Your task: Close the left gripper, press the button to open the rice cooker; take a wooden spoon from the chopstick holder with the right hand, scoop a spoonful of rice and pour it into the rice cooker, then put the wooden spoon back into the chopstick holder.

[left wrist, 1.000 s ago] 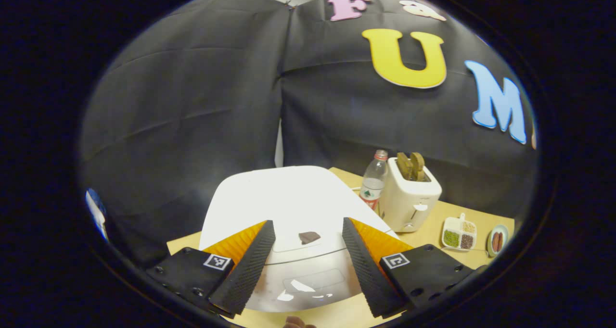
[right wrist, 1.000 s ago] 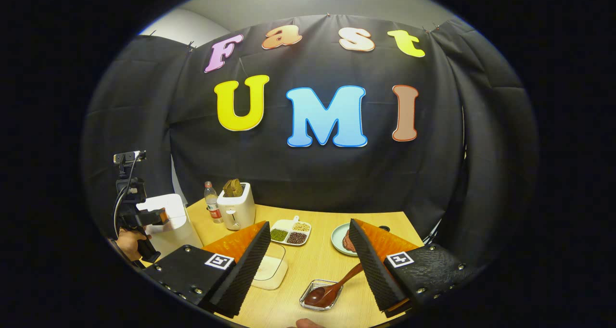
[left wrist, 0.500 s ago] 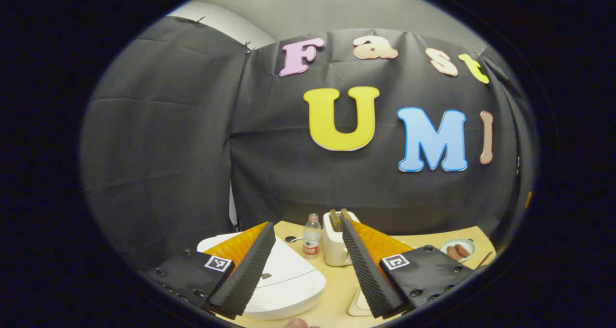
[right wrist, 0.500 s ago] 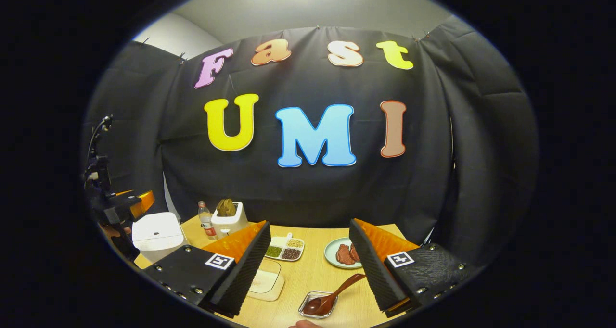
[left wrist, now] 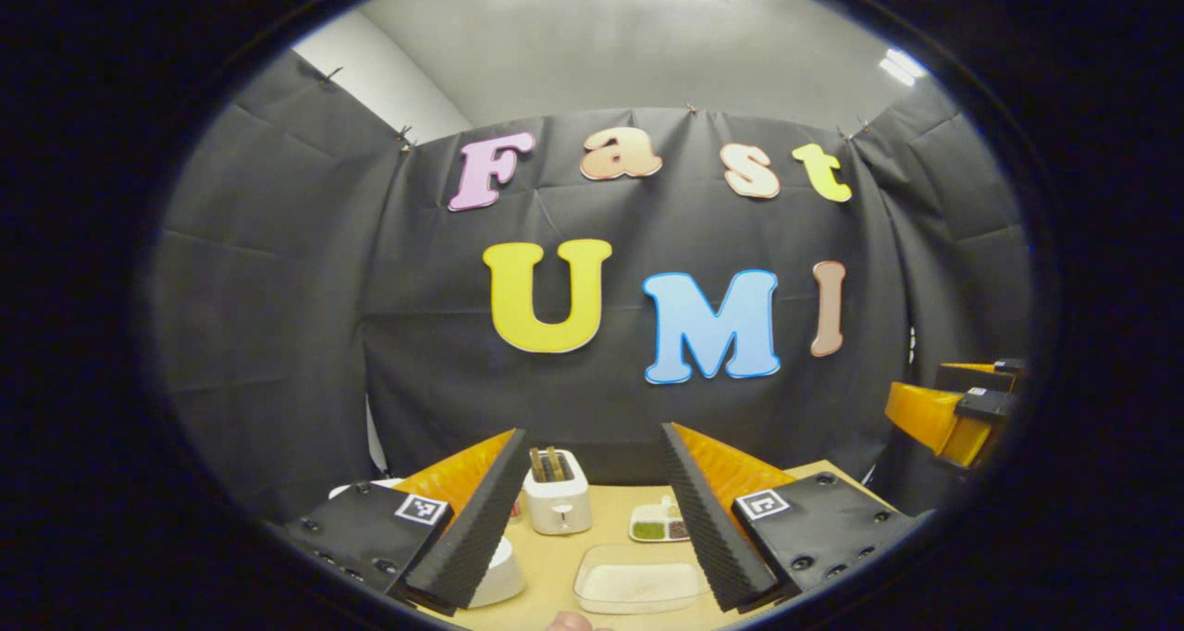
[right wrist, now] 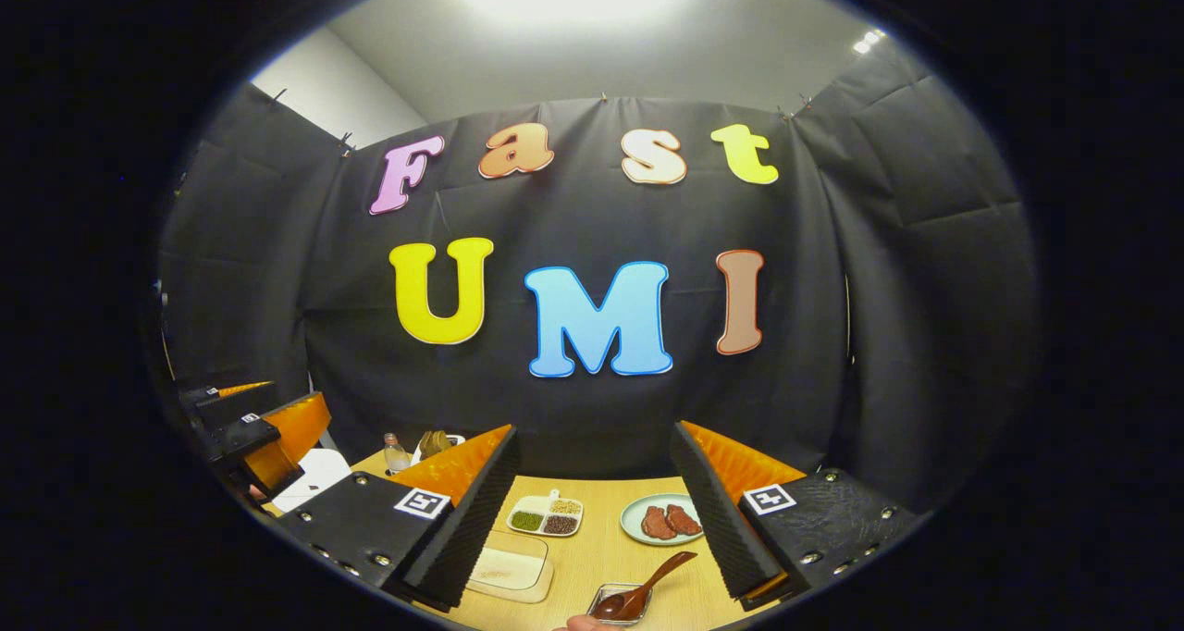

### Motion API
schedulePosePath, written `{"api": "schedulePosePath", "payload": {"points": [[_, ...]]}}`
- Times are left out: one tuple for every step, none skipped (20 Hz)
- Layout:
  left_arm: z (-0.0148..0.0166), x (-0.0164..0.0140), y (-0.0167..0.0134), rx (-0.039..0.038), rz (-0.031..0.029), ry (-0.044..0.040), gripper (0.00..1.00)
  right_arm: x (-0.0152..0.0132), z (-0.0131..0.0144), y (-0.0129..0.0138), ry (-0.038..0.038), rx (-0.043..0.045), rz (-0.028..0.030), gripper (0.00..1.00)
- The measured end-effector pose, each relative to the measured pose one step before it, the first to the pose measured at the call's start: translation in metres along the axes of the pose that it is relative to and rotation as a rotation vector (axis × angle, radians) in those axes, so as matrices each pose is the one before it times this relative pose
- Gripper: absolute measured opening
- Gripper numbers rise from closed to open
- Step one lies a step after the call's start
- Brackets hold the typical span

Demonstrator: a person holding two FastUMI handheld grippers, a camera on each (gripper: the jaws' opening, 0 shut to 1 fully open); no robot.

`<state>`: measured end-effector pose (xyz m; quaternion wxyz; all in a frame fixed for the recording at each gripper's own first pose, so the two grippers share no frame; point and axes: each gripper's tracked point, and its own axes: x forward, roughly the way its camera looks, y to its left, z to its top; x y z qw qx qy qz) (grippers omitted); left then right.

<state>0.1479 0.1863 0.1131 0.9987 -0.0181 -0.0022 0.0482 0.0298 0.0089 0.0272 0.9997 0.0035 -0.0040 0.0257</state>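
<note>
The left gripper (left wrist: 585, 511) is hanging wide open above the white rice cooker (left wrist: 495, 575) and a tray of rice (left wrist: 636, 587). The right gripper (right wrist: 594, 511), also spread and holding nothing, is looking down on the wooden spoon (right wrist: 638, 592) lying in a small metal dish (right wrist: 618, 605).

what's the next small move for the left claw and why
Probably shut the left claw and bring it down toward the rice cooker. Its jaws stand wide apart and it is held high, with the white cooker low beside its left finger. The task wants that claw shut before it presses the button. The wooden spoon lies in a small metal tray, ungrasped.
</note>
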Motion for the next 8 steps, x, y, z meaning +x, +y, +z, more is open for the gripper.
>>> {"api": "schedulePosePath", "payload": {"points": [[-0.00003, 0.00108, -0.00074, -0.0141, -0.01319, 0.00159, 0.97, -0.00195, -0.00087, 0.00367, 0.00036, -0.00594, 0.0008, 0.99], [0.00281, 0.00097, 0.00109, 0.00904, -0.00507, -0.01074, 0.96, -0.00234, -0.00142, 0.00298, 0.00268, -0.00504, 0.00042, 0.99], [0.00283, 0.00163, 0.00243, 0.01537, -0.00406, -0.00445, 0.95, -0.0023, -0.00054, 0.00125, 0.00276, -0.00283, -0.00464, 0.96], [0.00096, 0.00042, 0.00138, 0.01254, -0.008, -0.00386, 0.96, -0.00107, 0.00018, 0.0022, 0.00255, 0.00186, -0.00472, 0.99], [-0.00123, -0.00137, -0.00039, 0.00391, -0.0097, 0.0001, 0.96, -0.00124, 0.00048, 0.00147, 0.00173, 0.00277, -0.00738, 0.96], [-0.0002, -0.00092, 0.00111, 0.00195, -0.00112, -0.0009, 0.96, -0.00135, -0.00074, 0.00177, 0.00116, 0.0011, -0.00741, 0.99], [-0.00005, -0.00087, 0.00104, -0.0006, -0.00357, 0.00054, 0.96, -0.00112, 0.00029, 0.00165, -0.00107, -0.00207, -0.00865, 0.99], [0.00023, 0.00046, 0.00127, -0.00329, -0.0058, 0.00163, 0.95, -0.00092, -0.00097, 0.00118, 0.00168, -0.00526, -0.00879, 0.99]]}}
